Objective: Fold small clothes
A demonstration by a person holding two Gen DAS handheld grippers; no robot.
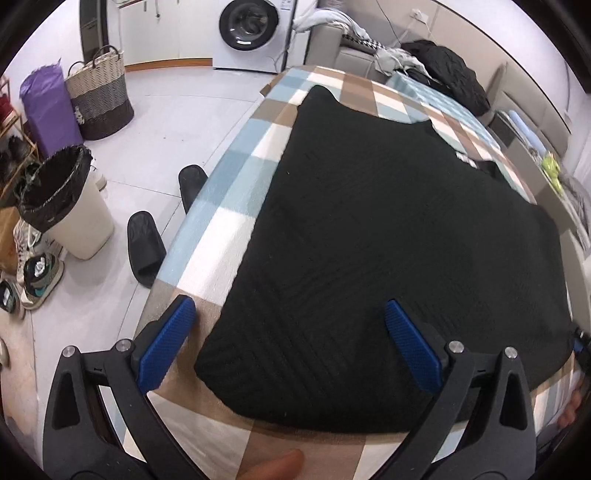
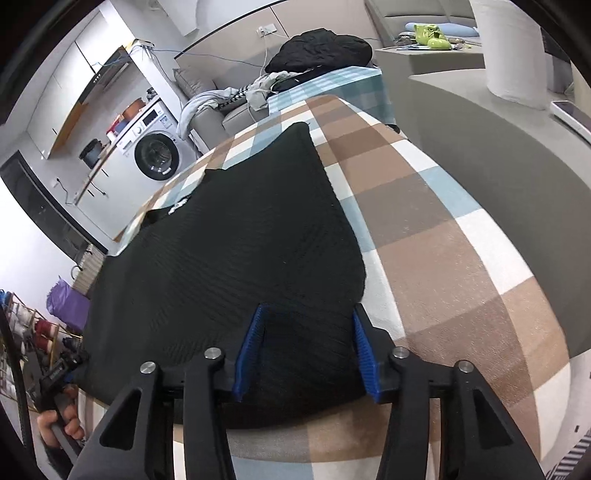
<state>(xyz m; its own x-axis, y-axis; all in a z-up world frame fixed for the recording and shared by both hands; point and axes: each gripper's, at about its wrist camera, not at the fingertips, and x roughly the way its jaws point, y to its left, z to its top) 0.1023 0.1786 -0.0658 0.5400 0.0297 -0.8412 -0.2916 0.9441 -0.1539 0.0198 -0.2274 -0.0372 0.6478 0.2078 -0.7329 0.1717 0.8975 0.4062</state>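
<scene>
Checked cloth in brown, blue and white covers the surface (image 1: 236, 221), and spread flat across it lies the black knit garment (image 1: 388, 240), filling most of the cloth's middle. Over on the left, the left claw (image 1: 291, 347) hangs above the garment's near corner with its jaws spread wide and nothing between the pads: one blue finger (image 1: 166, 343) sits over bare checked cloth just outside the garment's edge, the other over the black knit itself. Moving across to the right, the right claw (image 2: 308, 350) is down at the garment's opposite near corner, jaws parted to a middling gap; black fabric lies between the blue fingers (image 2: 249, 350), yet the pads stand clear of it, so nothing is gripped. Each camera brings its own extras. From the left wrist we get the floor beside the surface: a woven basket (image 1: 99, 96), a purple bag (image 1: 48, 107), a lined bin (image 1: 66, 199), black slippers (image 1: 144, 247) and shoes, with a washing machine (image 1: 251, 33) at the back. From the right wrist we see the person's hand (image 2: 61, 424) on the other claw's handle at far left, the bare stretch of cloth beyond the garment's right edge, and a green toy (image 2: 432, 37) on a far ledge.
</scene>
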